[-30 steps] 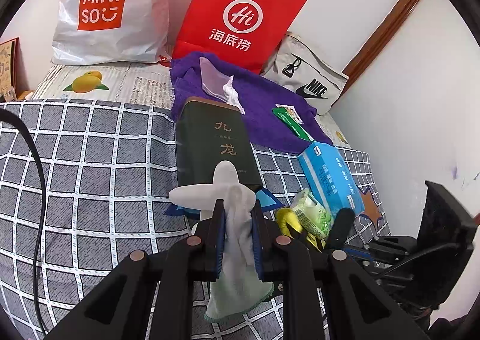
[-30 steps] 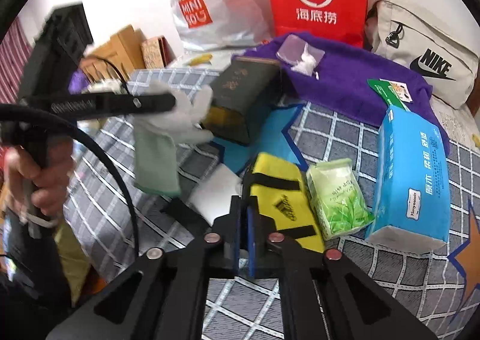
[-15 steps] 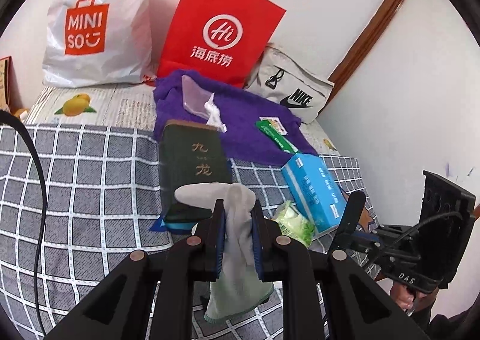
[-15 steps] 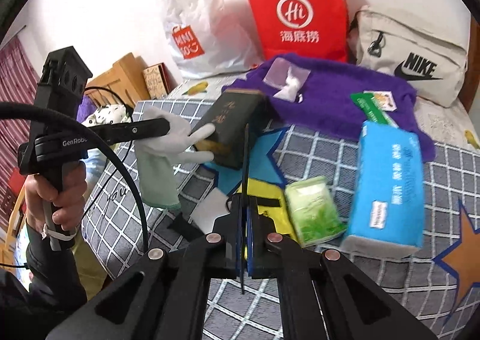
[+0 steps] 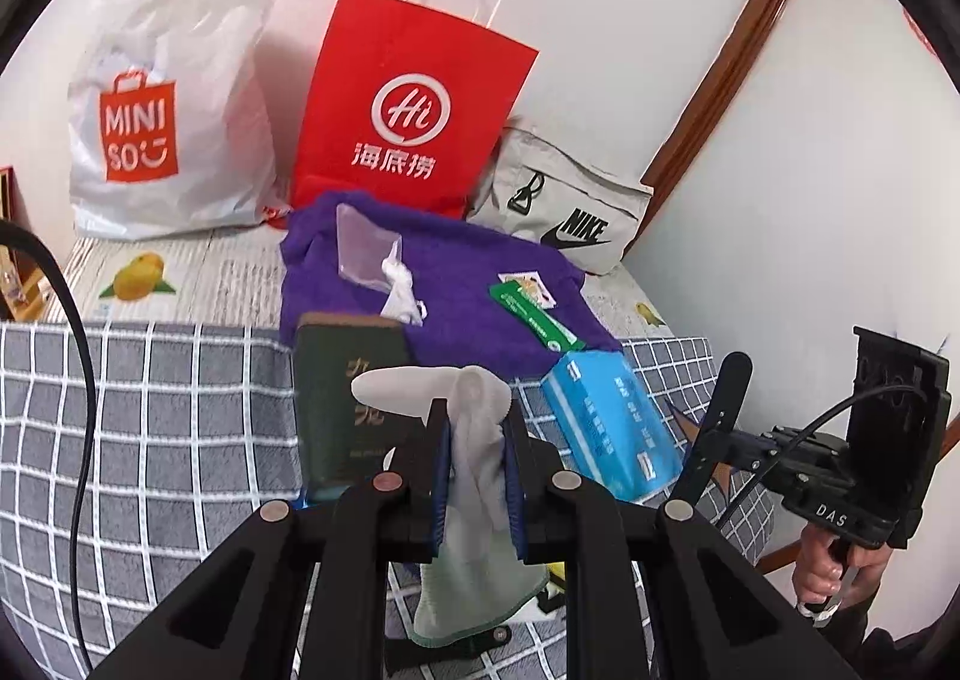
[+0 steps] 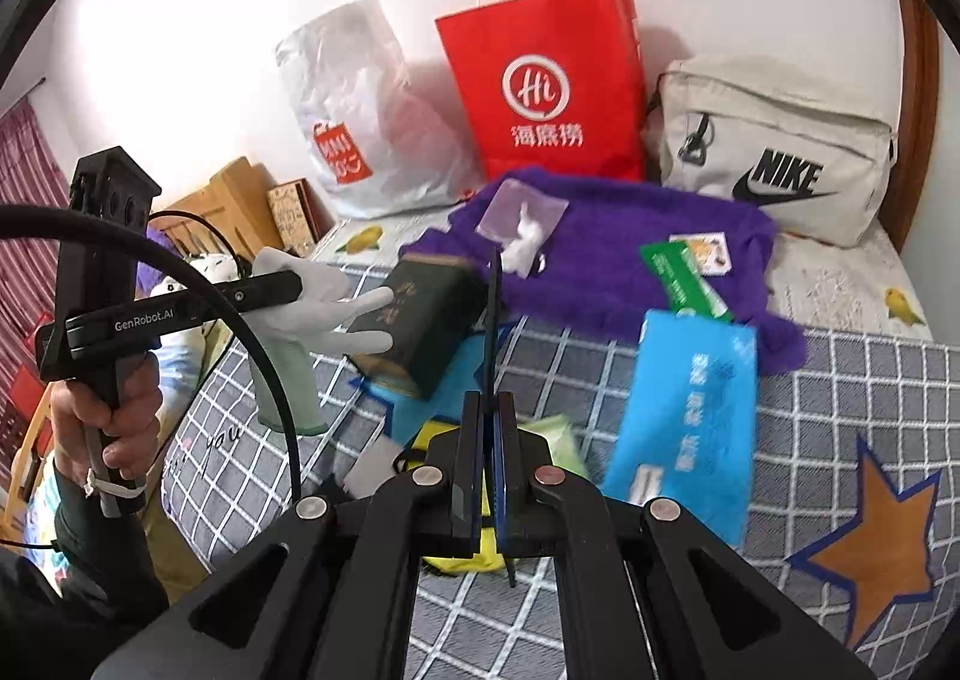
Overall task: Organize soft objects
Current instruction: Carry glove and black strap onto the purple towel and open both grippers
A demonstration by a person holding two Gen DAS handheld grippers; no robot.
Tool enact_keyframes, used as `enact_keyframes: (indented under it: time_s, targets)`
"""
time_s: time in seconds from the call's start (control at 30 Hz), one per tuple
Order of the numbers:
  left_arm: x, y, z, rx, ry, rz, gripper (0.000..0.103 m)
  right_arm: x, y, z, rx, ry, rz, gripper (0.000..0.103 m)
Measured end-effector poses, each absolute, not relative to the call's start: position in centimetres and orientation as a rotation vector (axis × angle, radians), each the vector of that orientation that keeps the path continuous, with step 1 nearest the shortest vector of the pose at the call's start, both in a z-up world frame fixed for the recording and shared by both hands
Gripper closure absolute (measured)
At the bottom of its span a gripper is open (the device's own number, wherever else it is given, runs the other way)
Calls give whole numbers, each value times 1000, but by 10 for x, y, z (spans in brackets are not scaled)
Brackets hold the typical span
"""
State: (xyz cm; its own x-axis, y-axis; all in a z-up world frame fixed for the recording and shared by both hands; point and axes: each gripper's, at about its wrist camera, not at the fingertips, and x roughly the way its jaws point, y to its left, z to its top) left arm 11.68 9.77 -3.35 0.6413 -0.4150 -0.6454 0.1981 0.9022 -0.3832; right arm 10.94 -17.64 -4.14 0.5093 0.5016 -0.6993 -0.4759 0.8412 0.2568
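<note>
A: Item 1, task thing?
B: White glove [image 5: 474,440], soft knit, pale green cuff hanging down, fingers splayed forward. Location: clamped between the fingers of the left gripper [image 5: 474,434], held in the air above the grey checked bedspread [image 5: 150,416]. The right view shows the same glove [image 6: 312,302] with its fingertips just in front of the dark green box [image 6: 420,320].

A: Item 2, right gripper?
B: Right gripper [image 6: 491,440], fingers pressed together on a thin dark flat sheet [image 6: 492,320] standing edge-on. What the sheet is cannot be told.

A: Surroundings?
B: Dark green box [image 5: 342,398] with gold characters, lying on the bedspread. Behind it, a purple fuzzy blanket [image 5: 480,290] carrying 1 clear plastic pouch [image 5: 366,254] with white tissue and 1 green card [image 5: 534,314]. 1 blue tissue pack [image 5: 606,428] right of the box. 1 yellow pouch [image 6: 447,500] and 1 light green packet [image 6: 558,440] lie low, partly hidden by the right gripper's fingers. Against the wall: 1 white MINISO bag [image 5: 162,104], 1 red paper bag [image 5: 414,116], 1 beige NIKE bag [image 5: 570,212].

A: Obstructions?
B: The glove covers part of the box's front in the left view; the black cable [image 5: 78,380] crosses the bedspread at left.
</note>
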Motion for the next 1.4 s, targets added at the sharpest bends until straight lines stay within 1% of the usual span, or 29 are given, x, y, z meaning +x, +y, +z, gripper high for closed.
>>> enact_keyframes:
  time_s: [0.47, 0.8, 0.97, 1.4]
  targets:
    - [164, 78, -24, -277, 803, -370, 88, 165, -203, -26, 112, 831, 580, 100]
    - [209, 82, -26, -252, 805, -343, 88, 211, -209, -28, 131, 841, 549, 100]
    - [232, 86, -32, -279, 815, -330, 88, 245, -208, -36, 139, 862, 527, 100]
    - [273, 92, -44, -279, 839, -334, 88, 336, -172, -76, 149, 1000, 578, 100]
